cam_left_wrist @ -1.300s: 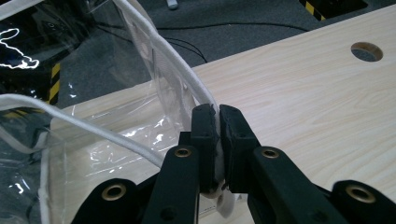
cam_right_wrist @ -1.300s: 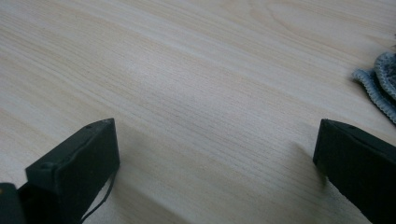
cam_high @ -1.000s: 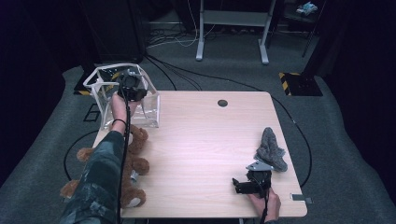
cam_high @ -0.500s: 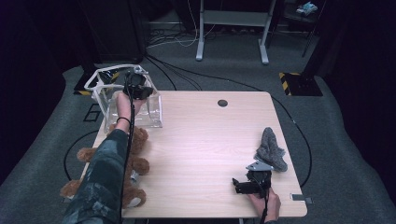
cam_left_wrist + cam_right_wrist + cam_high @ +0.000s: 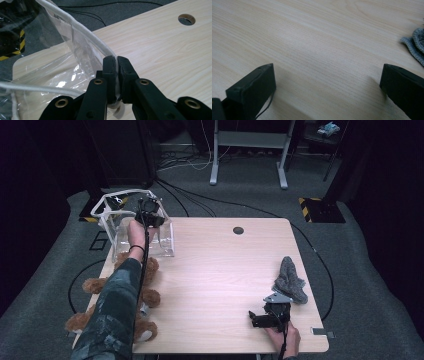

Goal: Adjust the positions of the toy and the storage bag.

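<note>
In the upper left of the high view we see the left claw (image 5: 149,213) at the top edge of a clear plastic bag (image 5: 162,242) with white piping, which stands at the far left corner of the counter (image 5: 220,270). In the left gripper view its jaws are pressed together on the bag's white piped rim (image 5: 82,37), the cord running up and away to the upper left of that frame, with the transparent wall of the bag sagging below it at the left. The pale wood of the counter and its round cable hole (image 5: 187,19) fill the right side of that view.

At the lower right of the high view the right claw (image 5: 256,319) rests low on the counter, held by a hand (image 5: 283,336) at the bottom edge. In the right gripper view its jaws stand wide apart with only bare wood between them.

A grey knitted cloth (image 5: 290,280) lies just beyond it at the right edge, and a brown teddy bear (image 5: 145,295) lies at the lower left.
</note>
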